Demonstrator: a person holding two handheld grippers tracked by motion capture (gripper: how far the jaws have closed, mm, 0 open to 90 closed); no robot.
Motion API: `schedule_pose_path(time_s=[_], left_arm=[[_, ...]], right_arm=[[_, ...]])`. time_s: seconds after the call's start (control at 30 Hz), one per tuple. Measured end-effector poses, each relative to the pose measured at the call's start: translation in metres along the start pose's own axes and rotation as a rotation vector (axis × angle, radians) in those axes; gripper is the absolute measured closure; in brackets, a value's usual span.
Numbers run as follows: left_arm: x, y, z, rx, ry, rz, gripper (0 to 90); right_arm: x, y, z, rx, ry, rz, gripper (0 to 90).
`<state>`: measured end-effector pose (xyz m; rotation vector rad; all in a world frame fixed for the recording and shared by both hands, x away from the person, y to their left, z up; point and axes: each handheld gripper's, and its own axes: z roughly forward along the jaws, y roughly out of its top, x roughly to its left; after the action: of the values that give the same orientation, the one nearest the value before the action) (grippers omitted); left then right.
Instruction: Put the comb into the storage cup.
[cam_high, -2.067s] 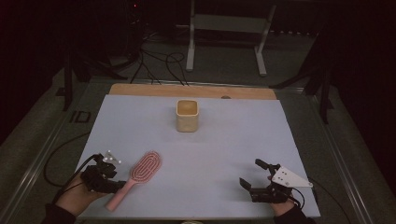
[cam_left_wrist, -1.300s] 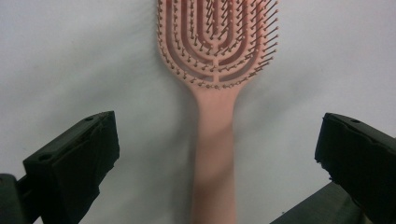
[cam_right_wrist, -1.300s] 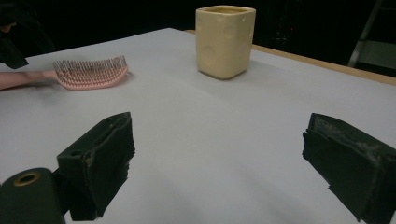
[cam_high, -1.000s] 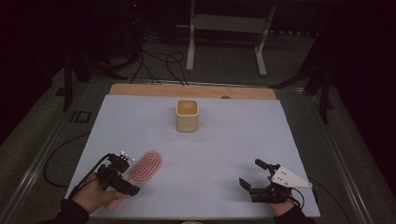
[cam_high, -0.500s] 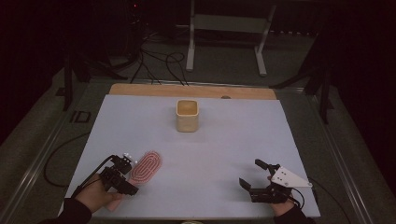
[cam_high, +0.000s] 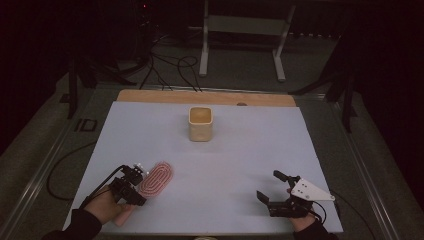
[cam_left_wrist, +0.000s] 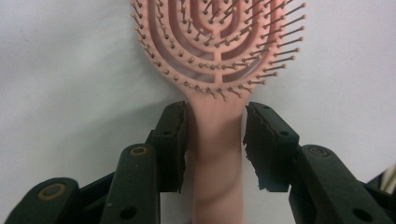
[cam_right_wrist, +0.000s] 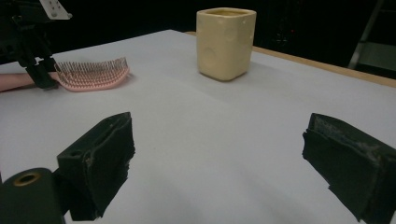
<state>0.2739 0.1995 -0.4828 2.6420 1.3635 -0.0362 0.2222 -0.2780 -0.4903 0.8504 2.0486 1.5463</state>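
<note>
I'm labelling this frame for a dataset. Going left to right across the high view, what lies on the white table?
Left gripper at the brush handle → pink hairbrush → yellow cup → right gripper.

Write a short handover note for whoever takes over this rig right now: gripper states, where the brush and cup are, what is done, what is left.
Left gripper: jaws have just been closing around the pink hairbrush handle; the left pad touches it, with a thin gap at the right pad.
Right gripper: open, holding nothing, resting near the table's front right.
Hairbrush: lying flat, bristles up, front left of the white table.
Yellow cup: upright, centre back, untouched.
Done: left jaws placed astride the handle.
Left: finish the grip and lift the brush; probably bound for the cup.
</note>
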Motion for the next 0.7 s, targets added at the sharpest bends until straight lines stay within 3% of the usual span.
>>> schedule_pose_path(time_s=[0.47,0.7], left_arm=[[0.003,0.0037,0.0013,0.004,-0.016,-0.011,67.6],[0.006,0.0056,0.0014,0.021,-0.034,0.009,69.1]], right_arm=[[0.0006,0.0006,-0.0006,-0.002,-0.002,0.0,8.4],[-0.0002,0.0,-0.0002,-0.002,0.002,0.006,8.4]])
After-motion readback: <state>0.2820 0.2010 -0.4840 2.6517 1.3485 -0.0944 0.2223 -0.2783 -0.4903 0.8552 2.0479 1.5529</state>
